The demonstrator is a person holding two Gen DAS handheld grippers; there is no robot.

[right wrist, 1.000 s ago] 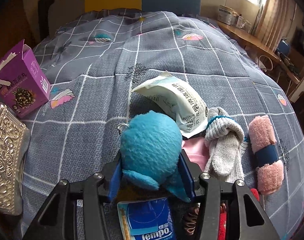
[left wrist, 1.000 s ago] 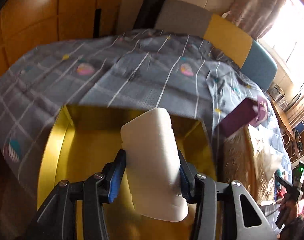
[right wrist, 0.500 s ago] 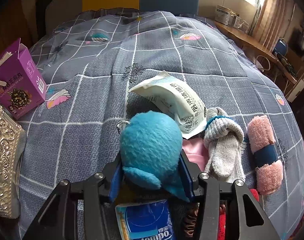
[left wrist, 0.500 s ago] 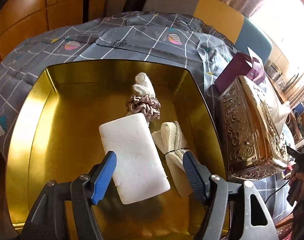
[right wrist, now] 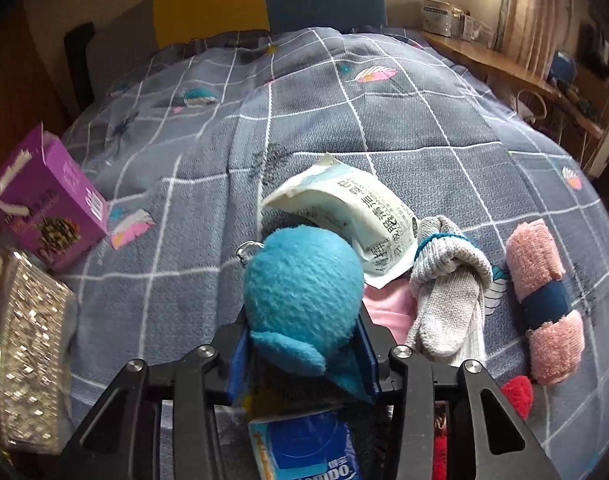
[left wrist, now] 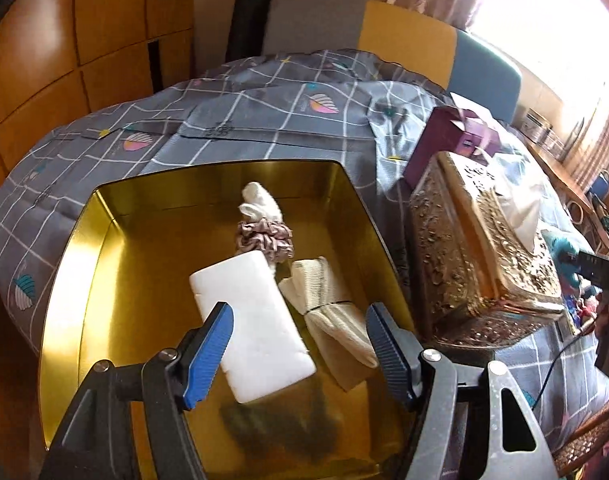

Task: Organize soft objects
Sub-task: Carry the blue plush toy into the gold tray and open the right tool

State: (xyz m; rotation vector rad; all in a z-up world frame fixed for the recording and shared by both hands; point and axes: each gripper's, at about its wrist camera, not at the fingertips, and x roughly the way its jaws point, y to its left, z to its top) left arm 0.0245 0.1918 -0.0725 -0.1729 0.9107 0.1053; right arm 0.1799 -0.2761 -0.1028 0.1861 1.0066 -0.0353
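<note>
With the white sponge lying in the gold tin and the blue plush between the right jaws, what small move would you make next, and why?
Probably lift the blue plush toy off the bedspread toward the gold tin. The right gripper is closing on it, pads against its sides, while the left gripper stands open and clear of the white sponge already in the tin.

tin's (left wrist: 84, 264) left half free, sponge (left wrist: 252, 320) centre

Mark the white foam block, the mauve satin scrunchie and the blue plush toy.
white foam block (left wrist: 252, 322): left wrist view, top face.
mauve satin scrunchie (left wrist: 264, 238): left wrist view, ruffled band.
blue plush toy (right wrist: 304, 280): right wrist view, rounded body.
</note>
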